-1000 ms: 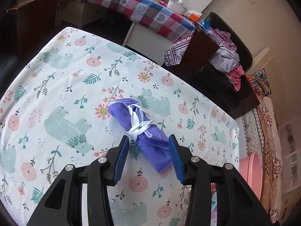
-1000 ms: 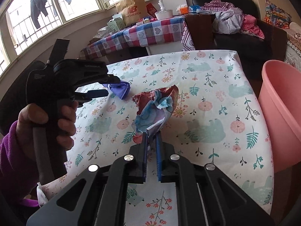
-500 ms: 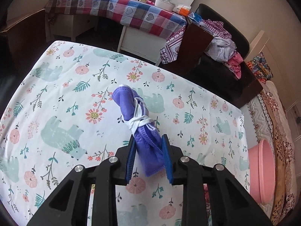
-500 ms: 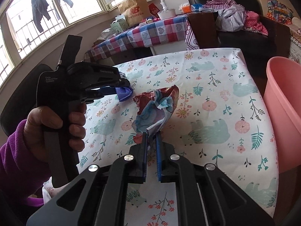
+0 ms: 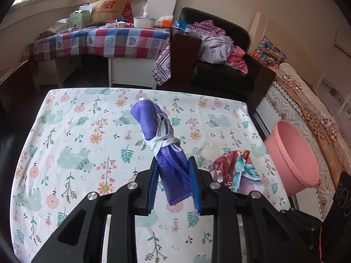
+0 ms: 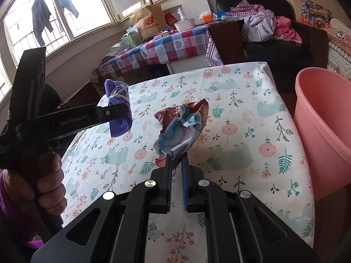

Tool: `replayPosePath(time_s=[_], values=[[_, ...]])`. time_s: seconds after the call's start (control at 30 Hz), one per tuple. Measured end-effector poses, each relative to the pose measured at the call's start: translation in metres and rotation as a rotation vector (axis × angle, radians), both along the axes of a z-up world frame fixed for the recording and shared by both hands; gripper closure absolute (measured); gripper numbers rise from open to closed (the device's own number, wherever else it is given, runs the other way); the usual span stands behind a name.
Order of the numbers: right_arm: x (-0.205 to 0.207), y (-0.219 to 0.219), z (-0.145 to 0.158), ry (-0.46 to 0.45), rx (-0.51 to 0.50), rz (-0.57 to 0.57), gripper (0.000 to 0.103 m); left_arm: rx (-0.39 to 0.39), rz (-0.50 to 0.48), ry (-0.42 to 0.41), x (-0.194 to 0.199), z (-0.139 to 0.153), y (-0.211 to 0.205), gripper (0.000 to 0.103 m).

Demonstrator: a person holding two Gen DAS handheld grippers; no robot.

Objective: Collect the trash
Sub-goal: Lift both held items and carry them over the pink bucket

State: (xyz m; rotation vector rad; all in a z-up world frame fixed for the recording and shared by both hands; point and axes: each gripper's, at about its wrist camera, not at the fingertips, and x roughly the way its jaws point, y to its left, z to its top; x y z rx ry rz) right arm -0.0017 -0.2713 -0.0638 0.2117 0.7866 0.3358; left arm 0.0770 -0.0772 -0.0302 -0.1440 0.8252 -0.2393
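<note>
Presently, taking the pink basin point(image 6: 324, 135) as landmark, findings run from the far left toward it. Furthest left of the basin, a hand point(image 6: 47, 188) in a purple sleeve grips the handle of the left claw point(image 5: 174, 182), whose blue pads are clamped on the lower end of a purple face mask point(image 5: 163, 144) bound with its white straps; the mask is lifted clear of the counter point(image 5: 72, 131). Nearer the basin, the right claw point(image 6: 176, 171) stands almost closed, pinching an edge of a crumpled red-and-blue wrapper point(image 6: 184, 125), which stands up off the floral cloth. Between the wrapper and the basin the cloth lies bare and unobstructed. The basin itself stands just beyond the counter's right edge, its rim above that edge in the right wrist view. Behind the counter, well apart from the basin, a checked-cloth table point(image 5: 105, 41) carries a paper bag point(image 5: 108, 4) and boxes; a black armchair point(image 5: 221, 70) heaped with clothes stands beyond the far right corner. A dark gap separates the counter's far edge from both.
</note>
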Motion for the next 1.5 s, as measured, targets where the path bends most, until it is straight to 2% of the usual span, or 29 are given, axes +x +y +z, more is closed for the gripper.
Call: replayPosePath(time_s=[0.4,0.63,1.03,1.3,1.5], values=[[-0.014,-0.046,0.022,-0.079,-0.042,-0.156,0.095,0.002,-0.144,-0.064,-0.021,0.017,-0.055,0.077],[-0.023,-0.082,0.037,-0.128,-0.075,-0.268,0.095,-0.007,-0.234,-0.091,-0.02,0.029,-0.096,0.077],[-0.029,-0.147,0.041,-0.142,-0.091,-0.443,0.095,-0.003,-0.383,-0.126,-0.015,0.033,-0.167,0.077],[-0.029,-0.172,0.033,-0.122,-0.104,-0.502,0.095,-0.014,-0.441,-0.093,0.001,0.025,-0.207,0.077],[-0.026,-0.182,0.026,-0.102,-0.114,-0.528,0.095,0.014,-0.481,-0.077,0.009,0.012,-0.236,0.077]])
